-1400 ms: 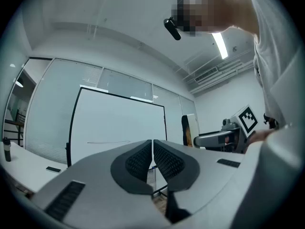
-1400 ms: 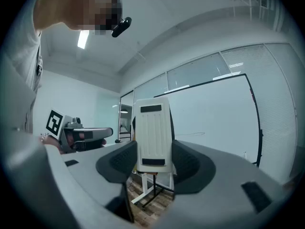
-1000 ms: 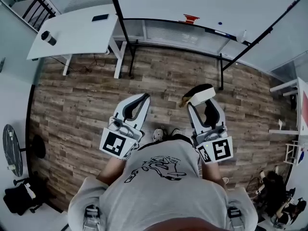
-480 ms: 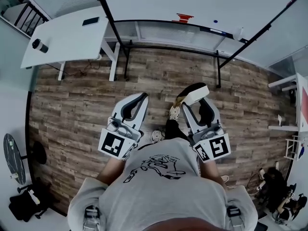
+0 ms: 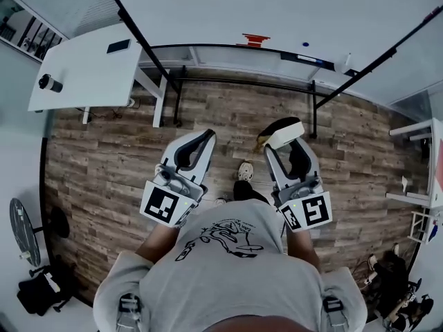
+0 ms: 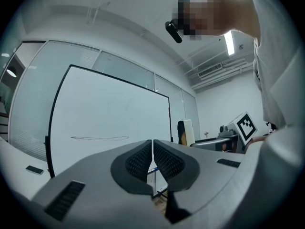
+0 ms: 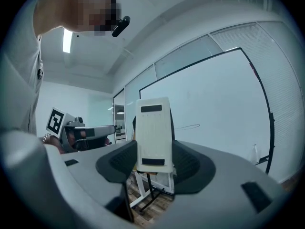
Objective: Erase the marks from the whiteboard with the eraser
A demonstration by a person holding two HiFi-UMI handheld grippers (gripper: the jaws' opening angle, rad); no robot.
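While the right gripper [image 7: 153,157] clamps the eraser [image 7: 153,128], the left gripper [image 6: 152,159] sits closed, empty. Lay it flat on the mark [image 7: 187,127] ahead.

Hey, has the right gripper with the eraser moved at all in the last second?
Yes. In the head view the right gripper, jaws shut on the eraser, now sits nearer the whiteboard bottom edge. It has gone forward, toward the board.
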